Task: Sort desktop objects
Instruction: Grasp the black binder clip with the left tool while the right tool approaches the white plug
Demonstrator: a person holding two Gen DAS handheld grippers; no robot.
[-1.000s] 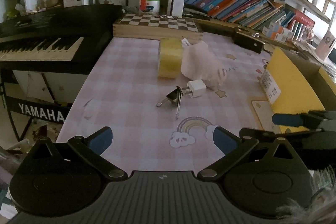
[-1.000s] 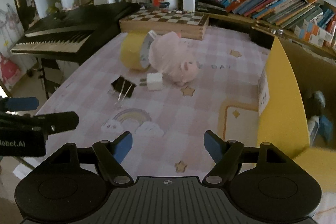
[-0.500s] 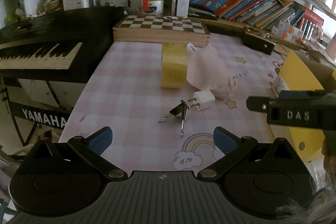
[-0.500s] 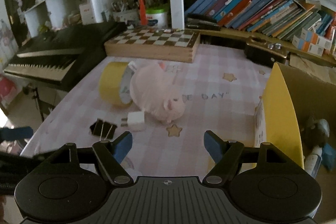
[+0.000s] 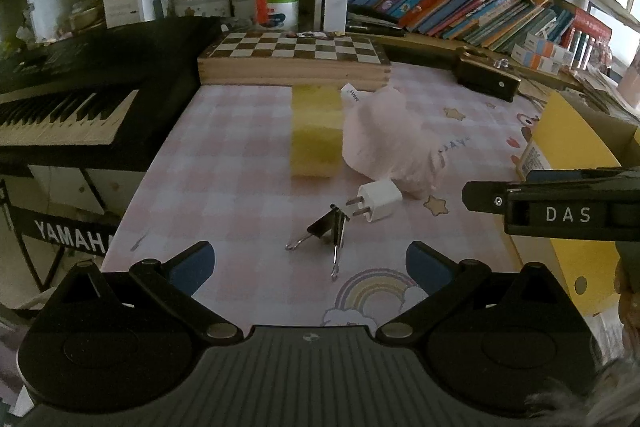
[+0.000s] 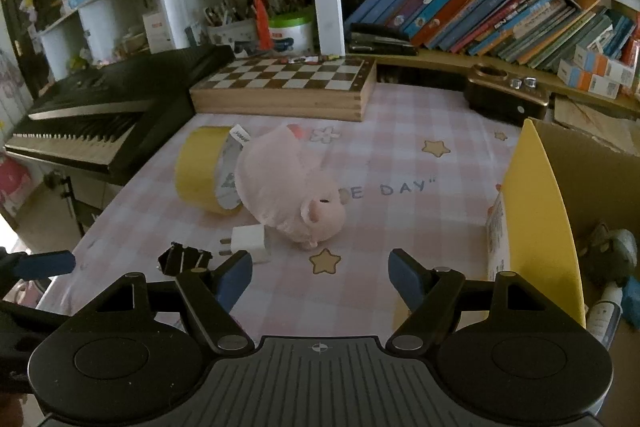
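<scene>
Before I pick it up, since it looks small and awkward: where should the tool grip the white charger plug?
Probably across the white charger plug's flat cube sides, coming from above; its prongs stick out toward the binder clip, so avoid that end.

A yellow tape roll (image 6: pixel 200 169) stands on edge on the worktop, touching a pink plush pig (image 6: pixel 290 189) lying on its side. Just before them lie a white plug adapter (image 6: pixel 250 241) and a black binder clip (image 6: pixel 184 259).
</scene>
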